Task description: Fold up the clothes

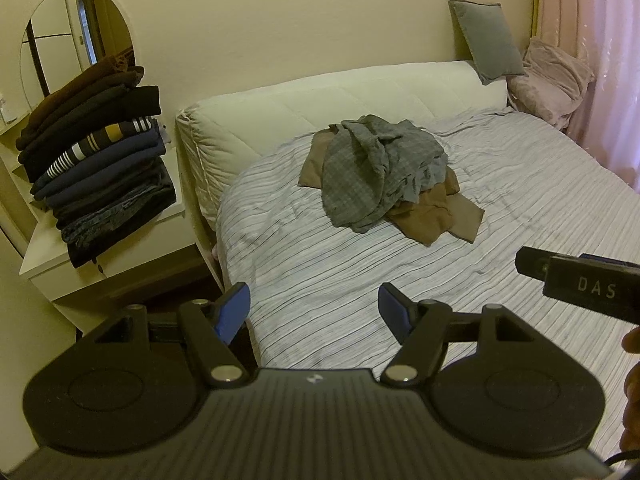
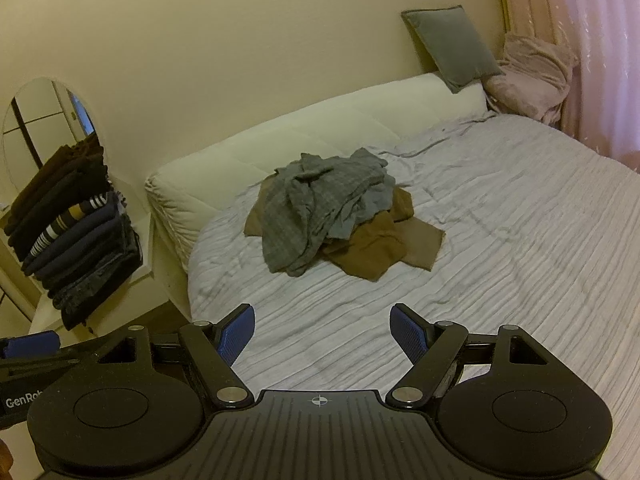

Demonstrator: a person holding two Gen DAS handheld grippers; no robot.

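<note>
A crumpled grey checked garment (image 1: 372,168) (image 2: 316,208) lies heaped on a brown garment (image 1: 436,216) (image 2: 380,248) in the middle of the bed (image 1: 320,272) (image 2: 500,240). My left gripper (image 1: 314,304) hovers open over the near left part of the bed, well short of the heap, nothing between its blue pads. My right gripper (image 2: 322,324) is open too, equally far from the heap. The right gripper's body shows at the right edge of the left wrist view, and the left gripper's at the lower left of the right wrist view.
A tall stack of folded dark clothes (image 1: 96,164) (image 2: 76,232) sits on a white bedside table (image 1: 120,256) left of the bed, under an oval mirror (image 1: 76,36). A white padded headboard (image 1: 340,92), a grey cushion (image 1: 486,40), a pink blanket (image 1: 552,80) and a pink curtain (image 1: 600,60) stand behind.
</note>
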